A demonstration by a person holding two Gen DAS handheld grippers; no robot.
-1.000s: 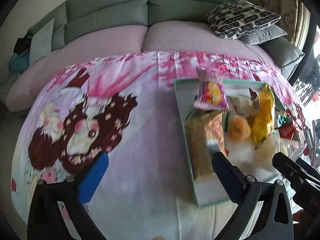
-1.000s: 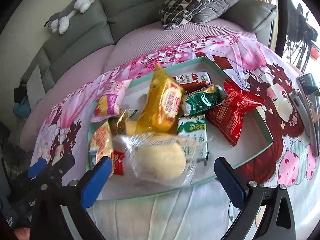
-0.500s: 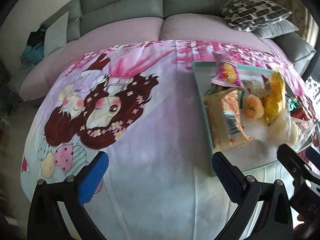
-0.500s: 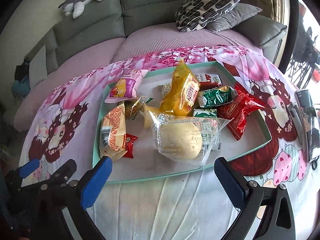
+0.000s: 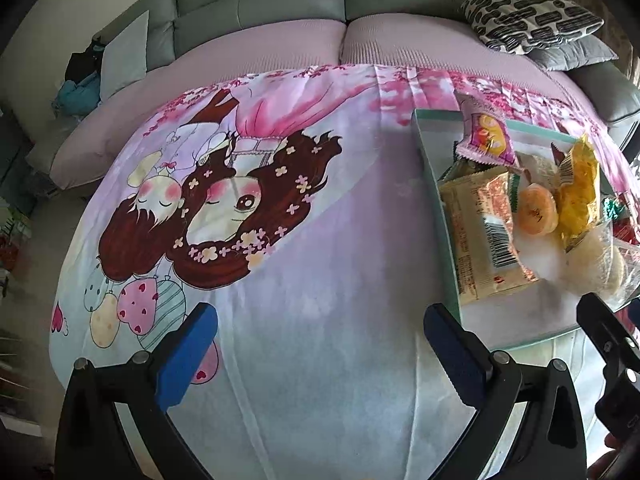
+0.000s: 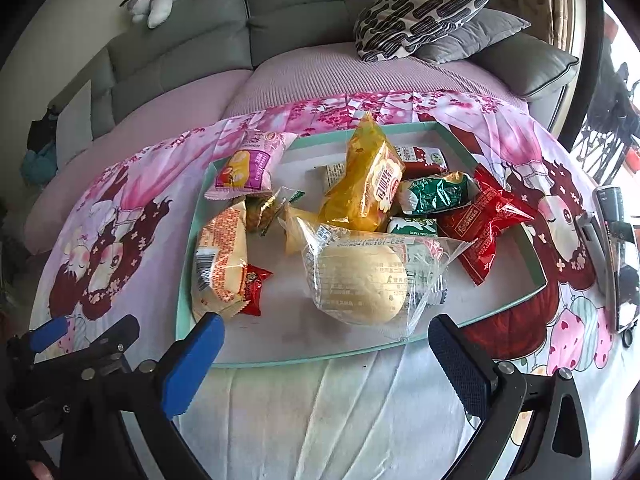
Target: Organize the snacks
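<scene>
A cartoon-printed cloth [image 5: 320, 280] is being spread over the surface in front of a grey-green sofa [image 6: 280, 12]; the left gripper [image 5: 320, 344] is being held above bare cloth with its blue-padded jaws spread wide and nothing between them; the right gripper [image 6: 326, 354] is likewise being held wide and empty, just before the near rim of a shallow teal tray [image 6: 280, 362]; the snacks are being kept piled inside that tray; nearest the right gripper, a clear-wrapped bun [image 6: 360, 284] is being seen, with a beige packet [image 6: 220, 264] to its left, a tall yellow bag [image 6: 366, 184] behind it, and a red packet [image 6: 484, 228] to the right; a pink packet [image 6: 250, 168] is being propped over the far-left rim.
</scene>
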